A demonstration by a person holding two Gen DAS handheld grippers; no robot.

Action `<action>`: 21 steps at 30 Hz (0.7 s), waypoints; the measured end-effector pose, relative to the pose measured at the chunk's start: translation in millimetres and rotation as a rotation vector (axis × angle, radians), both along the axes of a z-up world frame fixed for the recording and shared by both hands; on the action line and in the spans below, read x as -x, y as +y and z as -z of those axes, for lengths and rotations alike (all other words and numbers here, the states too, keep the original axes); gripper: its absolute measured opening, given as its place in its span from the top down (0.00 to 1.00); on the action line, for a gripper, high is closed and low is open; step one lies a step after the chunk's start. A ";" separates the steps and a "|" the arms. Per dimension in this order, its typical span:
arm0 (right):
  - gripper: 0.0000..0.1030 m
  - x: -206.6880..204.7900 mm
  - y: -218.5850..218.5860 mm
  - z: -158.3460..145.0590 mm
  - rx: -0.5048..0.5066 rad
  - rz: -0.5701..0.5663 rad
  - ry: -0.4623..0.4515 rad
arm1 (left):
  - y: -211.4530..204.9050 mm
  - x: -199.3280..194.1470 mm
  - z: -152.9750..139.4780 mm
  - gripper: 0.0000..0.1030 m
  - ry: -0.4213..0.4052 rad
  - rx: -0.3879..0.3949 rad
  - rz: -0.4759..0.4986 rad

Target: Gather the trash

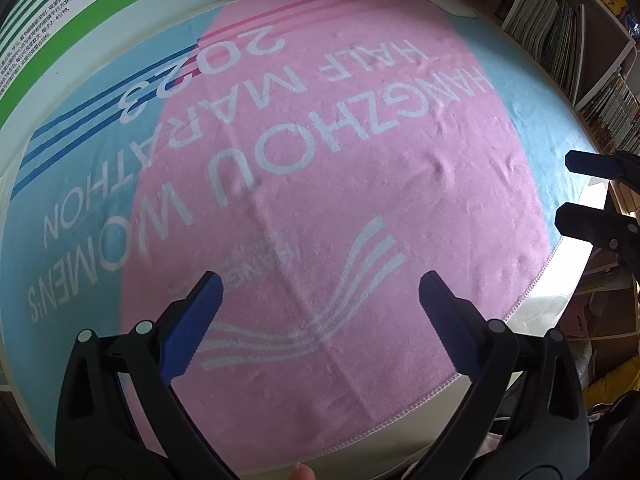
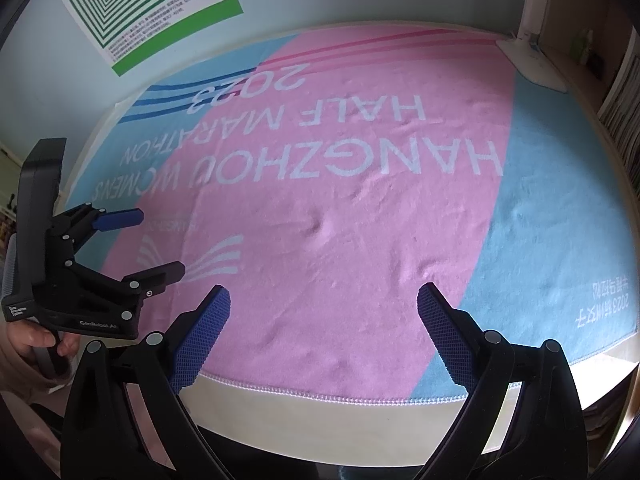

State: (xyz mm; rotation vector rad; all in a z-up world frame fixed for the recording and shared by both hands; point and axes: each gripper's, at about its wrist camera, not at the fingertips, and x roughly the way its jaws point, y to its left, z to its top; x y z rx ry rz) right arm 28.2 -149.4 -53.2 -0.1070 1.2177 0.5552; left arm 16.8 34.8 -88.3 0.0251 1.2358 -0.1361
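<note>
Left claw (image 1: 320, 300): black arms with blue ribbed pads, spread wide apart, gripping nothing — it hangs over the pink middle of the towel, near edge.
Right claw (image 2: 323, 312): same build, also wide apart and bare, over the towel's near hem.
Towel (image 2: 360, 208): pink and pale-blue terry cloth with white lettering (upside down from here), spread flat across the pale desk (image 2: 320, 404).
Hand (image 2: 36, 340): at the left of the right wrist view, gripping the left tool's handle.
Poster (image 2: 152, 12): green-and-white, on the far wall.
Bookshelf (image 1: 560, 32): far right, packed with books.
Trash: none can be made out on the towel in either view.
</note>
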 end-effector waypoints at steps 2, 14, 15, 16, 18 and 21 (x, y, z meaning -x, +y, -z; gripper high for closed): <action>0.09 0.3 0.9 0.0 0.002 -0.003 -0.001 | 0.2 0.2 0.7 0.07 0.000 -0.002 -0.002; 0.09 2.2 1.7 0.1 0.008 -0.005 0.003 | 1.6 -0.3 0.2 0.07 -0.008 0.005 -0.009; 0.09 2.2 1.6 0.0 0.008 -0.006 0.003 | 1.4 -0.6 0.1 0.07 -0.009 0.005 -0.010; 0.09 2.2 1.5 0.1 0.008 -0.006 0.003 | 1.1 -0.9 0.3 0.07 -0.009 0.002 -0.011; 0.09 2.2 1.3 0.0 0.008 -0.006 0.003 | 0.5 -1.5 0.6 0.07 -0.009 0.002 -0.013; 0.09 1.9 1.2 0.2 0.009 -0.006 0.005 | 1.6 -2.0 1.2 0.07 -0.011 0.004 -0.017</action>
